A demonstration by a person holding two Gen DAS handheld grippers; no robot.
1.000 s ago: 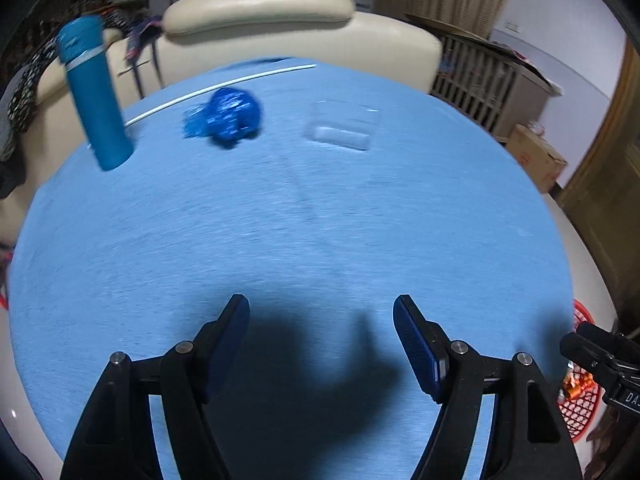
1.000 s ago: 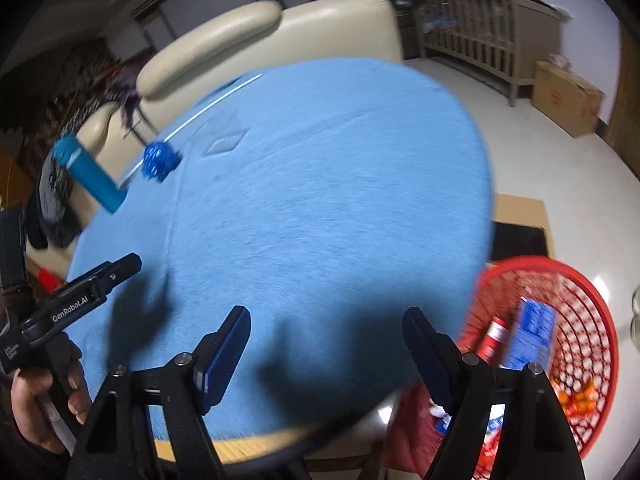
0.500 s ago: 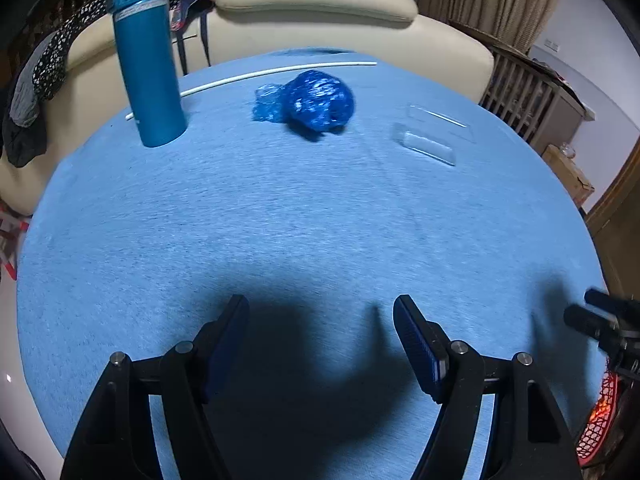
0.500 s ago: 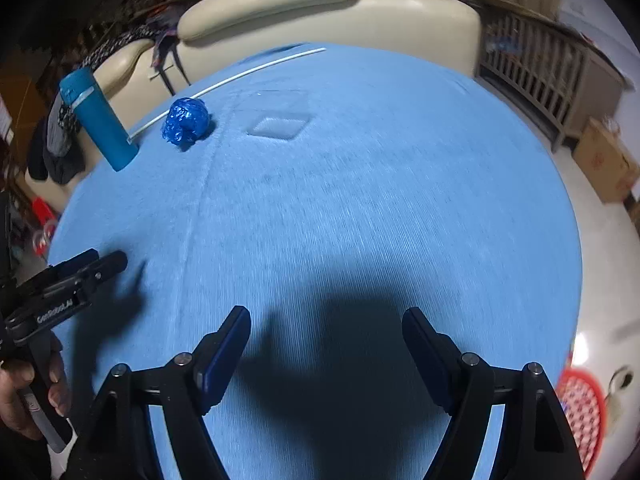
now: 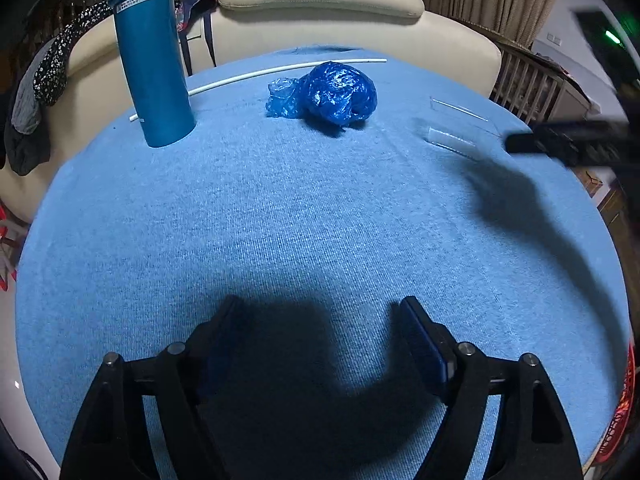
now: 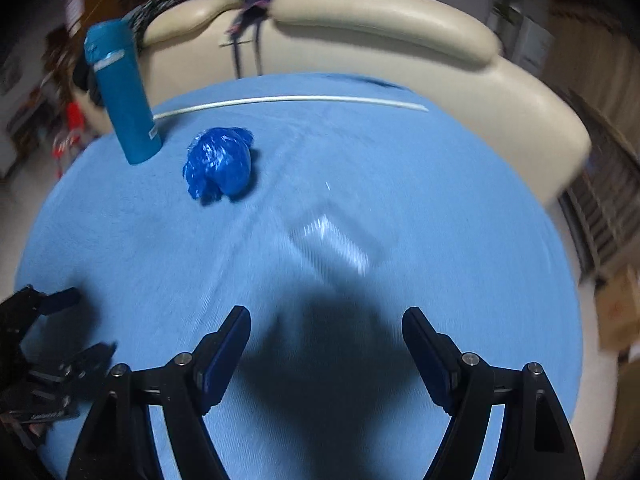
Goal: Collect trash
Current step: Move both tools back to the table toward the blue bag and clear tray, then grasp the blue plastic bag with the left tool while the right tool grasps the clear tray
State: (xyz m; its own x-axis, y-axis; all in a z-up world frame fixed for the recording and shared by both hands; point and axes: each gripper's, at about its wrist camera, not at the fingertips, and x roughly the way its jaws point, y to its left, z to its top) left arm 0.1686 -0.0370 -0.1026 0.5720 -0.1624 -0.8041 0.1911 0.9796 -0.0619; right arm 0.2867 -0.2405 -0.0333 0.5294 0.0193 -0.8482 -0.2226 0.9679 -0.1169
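Observation:
A crumpled blue plastic bag (image 5: 336, 92) lies at the far side of the round blue table (image 5: 280, 220); it also shows in the right wrist view (image 6: 218, 164). A clear flat plastic wrapper (image 5: 452, 136) lies to its right, and just ahead of my right gripper (image 6: 326, 330) in the right wrist view (image 6: 332, 244). My left gripper (image 5: 318, 322) is open and empty over the near part of the table. My right gripper is open and empty too; it shows blurred at the right of the left wrist view (image 5: 568, 144).
A tall teal bottle (image 5: 150, 56) stands at the far left of the table, with a long white rod (image 5: 256, 76) behind it. A cream sofa (image 5: 320, 4) lies beyond the table. A red basket's rim (image 5: 624, 404) shows low at the right edge.
Both grippers have moved forward over the table toward the trash. The right gripper swung away from the red basket and now faces the clear wrapper. Both stayed open.

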